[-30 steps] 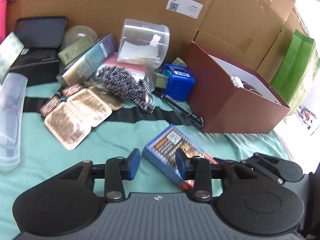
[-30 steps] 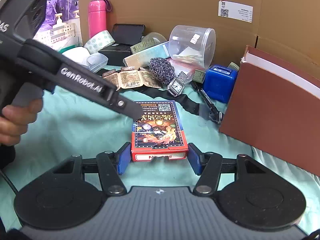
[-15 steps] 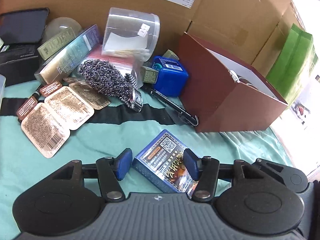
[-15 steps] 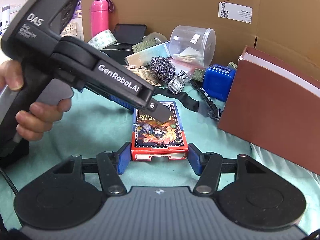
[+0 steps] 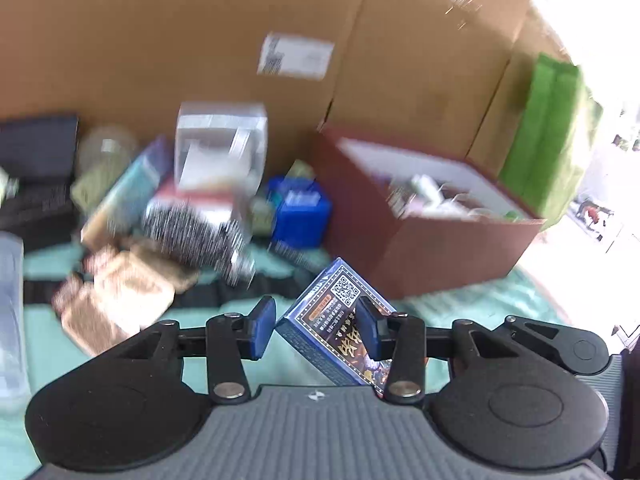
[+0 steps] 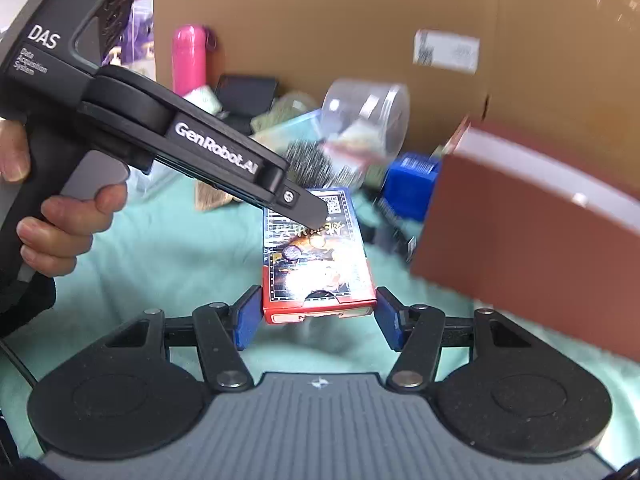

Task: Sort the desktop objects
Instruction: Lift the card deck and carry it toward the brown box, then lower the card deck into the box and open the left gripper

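From the left wrist, the left gripper has its jaws closing around a tilted card box; the right pad touches the box's face, the left pad stands just clear of its corner, and the near end of the box is hidden behind the gripper body. Beyond the card box, the brown box and the blurred clutter left of it are hard to read. From the right wrist, the right gripper sits with jaws apart, the card box between them with a gap each side; a hand holds the left gripper, whose finger covers the box's far end.
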Motion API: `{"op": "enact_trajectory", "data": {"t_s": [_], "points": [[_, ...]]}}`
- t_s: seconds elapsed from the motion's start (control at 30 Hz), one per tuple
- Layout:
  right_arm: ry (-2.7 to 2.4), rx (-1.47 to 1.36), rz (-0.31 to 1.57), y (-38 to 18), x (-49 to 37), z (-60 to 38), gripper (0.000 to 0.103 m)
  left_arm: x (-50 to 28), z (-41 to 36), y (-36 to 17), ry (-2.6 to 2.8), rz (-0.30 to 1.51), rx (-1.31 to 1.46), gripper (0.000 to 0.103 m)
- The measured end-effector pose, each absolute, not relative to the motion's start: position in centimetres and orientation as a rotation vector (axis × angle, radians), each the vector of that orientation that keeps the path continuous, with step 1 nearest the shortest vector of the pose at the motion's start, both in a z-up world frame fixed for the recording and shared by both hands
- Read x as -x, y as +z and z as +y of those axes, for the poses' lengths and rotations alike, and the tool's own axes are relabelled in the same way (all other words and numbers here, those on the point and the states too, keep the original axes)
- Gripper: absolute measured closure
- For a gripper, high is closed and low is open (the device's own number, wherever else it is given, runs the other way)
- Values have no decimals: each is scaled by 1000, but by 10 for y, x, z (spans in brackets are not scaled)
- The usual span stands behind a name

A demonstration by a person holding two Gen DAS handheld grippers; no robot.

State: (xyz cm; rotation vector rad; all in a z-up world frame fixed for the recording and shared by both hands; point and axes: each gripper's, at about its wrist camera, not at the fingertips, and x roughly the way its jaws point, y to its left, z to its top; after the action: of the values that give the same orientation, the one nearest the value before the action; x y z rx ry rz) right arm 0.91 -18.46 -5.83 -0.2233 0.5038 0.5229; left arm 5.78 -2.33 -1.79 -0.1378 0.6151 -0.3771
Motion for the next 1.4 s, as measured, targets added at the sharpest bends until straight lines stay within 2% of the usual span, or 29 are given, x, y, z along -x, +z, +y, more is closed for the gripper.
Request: {"op": "enact_trajectory", "data": {"t_s": [0.2, 0.47, 1.0, 1.13, 1.17, 1.2, 1.23, 1.3, 1.4], "points": [[469, 219, 372, -28, 1, -201, 44, -54, -42, 20, -418, 491, 104, 58], [357, 178, 312, -13, -10, -227, 44, -86, -75, 36, -478, 456, 113, 60], [179, 119, 341, -13, -70, -283, 44, -149, -147, 43, -558, 414, 52, 60], [123, 93, 362, -16, -98, -291, 44, -175, -156, 36, -558, 462, 87, 59], [114, 94, 374, -17, -106, -292, 44, -180, -157, 33, -550, 469, 103, 57], [107, 100, 389, -20, -114, -293, 44, -184, -157, 30, -542, 472, 119, 44], [89, 113, 404, -23, -120, -292, 44, -186, -155, 28, -532, 474, 139, 25], [50, 147, 404, -28, -125, -290, 40, -185, -148, 23, -528, 465, 183, 10], [27, 151, 382, -30, -124, -291, 23, -183, -143, 20, -525, 465, 189, 6]]}}
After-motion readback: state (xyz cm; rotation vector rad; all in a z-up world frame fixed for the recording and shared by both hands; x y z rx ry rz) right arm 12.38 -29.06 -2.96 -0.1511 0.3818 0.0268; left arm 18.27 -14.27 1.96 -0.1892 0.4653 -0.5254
